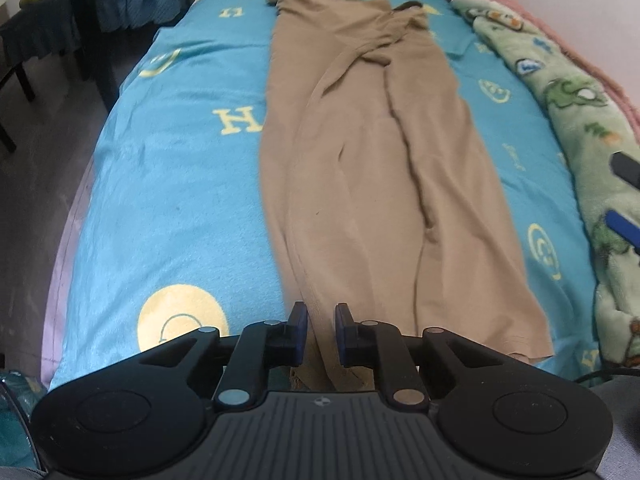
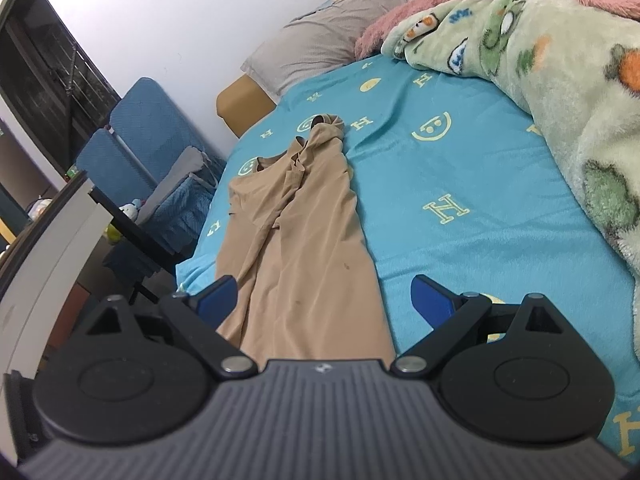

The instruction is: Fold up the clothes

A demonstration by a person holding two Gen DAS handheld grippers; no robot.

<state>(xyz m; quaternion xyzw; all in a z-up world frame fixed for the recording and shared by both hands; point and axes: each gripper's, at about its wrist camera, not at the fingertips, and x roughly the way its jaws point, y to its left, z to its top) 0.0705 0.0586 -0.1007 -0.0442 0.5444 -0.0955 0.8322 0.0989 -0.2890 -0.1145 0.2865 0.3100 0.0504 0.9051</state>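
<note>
With the shirt (image 1: 360, 168) lying lengthwise on the bed (image 1: 172, 184), the left gripper (image 1: 321, 330) has its fingers nearly clenched on the near hem, the right gripper (image 2: 324, 300) gapes released above, so a thin pinch may slip.

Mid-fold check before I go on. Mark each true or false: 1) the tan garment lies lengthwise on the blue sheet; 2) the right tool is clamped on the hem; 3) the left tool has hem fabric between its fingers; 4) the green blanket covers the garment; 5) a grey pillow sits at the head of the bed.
1) True: the tan garment lies stretched along the blue sheet.
2) False: the right tool stands wide open, with the garment's near end below and between its fingers, not gripped.
3) True: the left tool is nearly closed with the near hem between its fingers.
4) False: the green blanket lies bunched beside the garment, apart from it.
5) True: the grey pillow is there.
</note>
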